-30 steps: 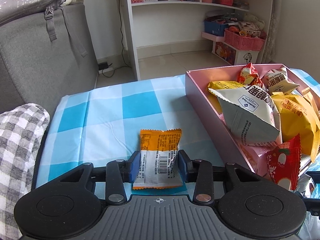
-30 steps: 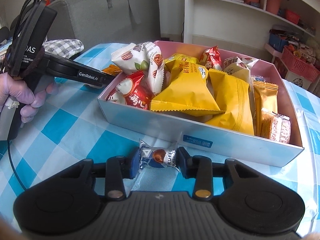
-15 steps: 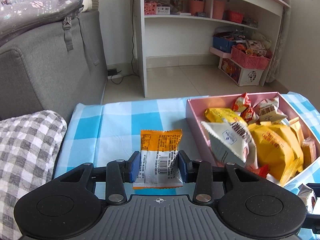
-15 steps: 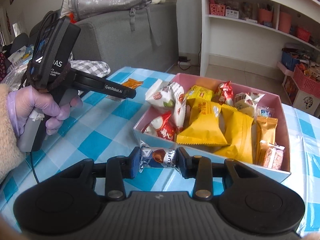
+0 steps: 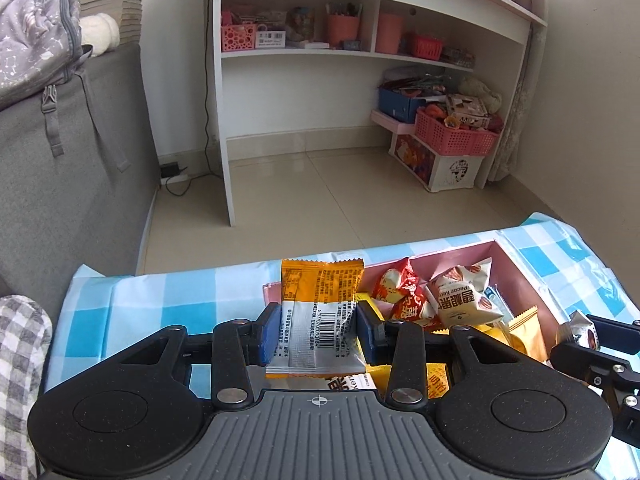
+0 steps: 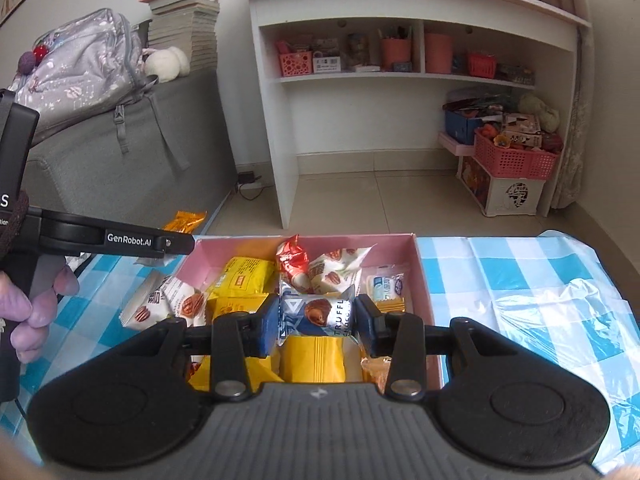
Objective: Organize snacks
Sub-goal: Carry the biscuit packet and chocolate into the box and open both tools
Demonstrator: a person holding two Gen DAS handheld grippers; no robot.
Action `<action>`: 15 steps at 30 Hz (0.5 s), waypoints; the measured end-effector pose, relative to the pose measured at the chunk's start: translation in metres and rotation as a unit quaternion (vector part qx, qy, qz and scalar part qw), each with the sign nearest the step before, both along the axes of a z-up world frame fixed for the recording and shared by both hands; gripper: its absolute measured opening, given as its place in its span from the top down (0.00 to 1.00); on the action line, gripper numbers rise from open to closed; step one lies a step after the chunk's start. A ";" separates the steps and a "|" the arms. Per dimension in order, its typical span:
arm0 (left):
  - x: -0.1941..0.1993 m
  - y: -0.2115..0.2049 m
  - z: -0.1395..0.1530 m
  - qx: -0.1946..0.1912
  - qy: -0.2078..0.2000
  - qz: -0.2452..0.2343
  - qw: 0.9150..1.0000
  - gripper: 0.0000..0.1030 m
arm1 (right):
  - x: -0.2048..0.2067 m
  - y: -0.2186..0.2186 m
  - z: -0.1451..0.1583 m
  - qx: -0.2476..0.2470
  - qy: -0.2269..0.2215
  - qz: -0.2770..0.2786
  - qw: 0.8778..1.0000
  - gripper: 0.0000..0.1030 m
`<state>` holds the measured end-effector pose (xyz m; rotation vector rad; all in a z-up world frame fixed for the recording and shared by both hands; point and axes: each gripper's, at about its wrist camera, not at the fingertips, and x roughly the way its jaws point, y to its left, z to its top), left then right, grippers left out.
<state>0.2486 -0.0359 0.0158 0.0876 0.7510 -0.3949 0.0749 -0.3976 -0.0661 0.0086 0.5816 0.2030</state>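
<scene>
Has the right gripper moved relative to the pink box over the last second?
Yes. The right gripper, shut on the truffle chocolate, has gone from in front of the pink box's near wall to above its snacks.

A lived-in home room: a grey sofa (image 6: 132, 160) with a backpack (image 6: 80, 64) on top, a white shelf unit (image 6: 400, 60) crowded with baskets, tiled floor (image 5: 320, 200), checked tablecloth (image 6: 520, 280).

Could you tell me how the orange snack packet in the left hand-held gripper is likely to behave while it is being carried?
The orange snack packet stands upright between the left hand-held gripper pads without drooping, so it seems fairly stiff and probably light. Its glossy film could be slippery. The sides bow slightly inward, suggesting it would crush under harder squeezing.
</scene>
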 end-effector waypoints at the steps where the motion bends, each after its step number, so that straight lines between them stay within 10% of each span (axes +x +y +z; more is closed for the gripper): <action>1: 0.002 -0.003 -0.002 0.001 0.002 0.000 1.000 0.63 | 0.001 -0.002 -0.001 0.003 -0.002 -0.007 1.000 0.63; 3: 0.002 -0.006 -0.006 0.005 0.007 -0.001 1.000 0.61 | 0.003 -0.007 -0.003 0.017 -0.003 -0.017 1.000 0.59; 5: -0.003 -0.007 -0.005 0.008 0.006 0.005 1.000 0.55 | 0.001 -0.012 -0.003 0.032 0.001 -0.030 0.999 0.35; 7: -0.009 -0.007 -0.003 0.010 0.007 0.013 1.000 0.33 | 0.000 -0.017 0.000 0.041 -0.004 -0.032 0.999 0.32; 15: -0.060 0.008 0.018 0.008 0.025 0.071 0.997 0.13 | -0.017 -0.028 0.013 0.049 0.008 -0.029 0.998 0.19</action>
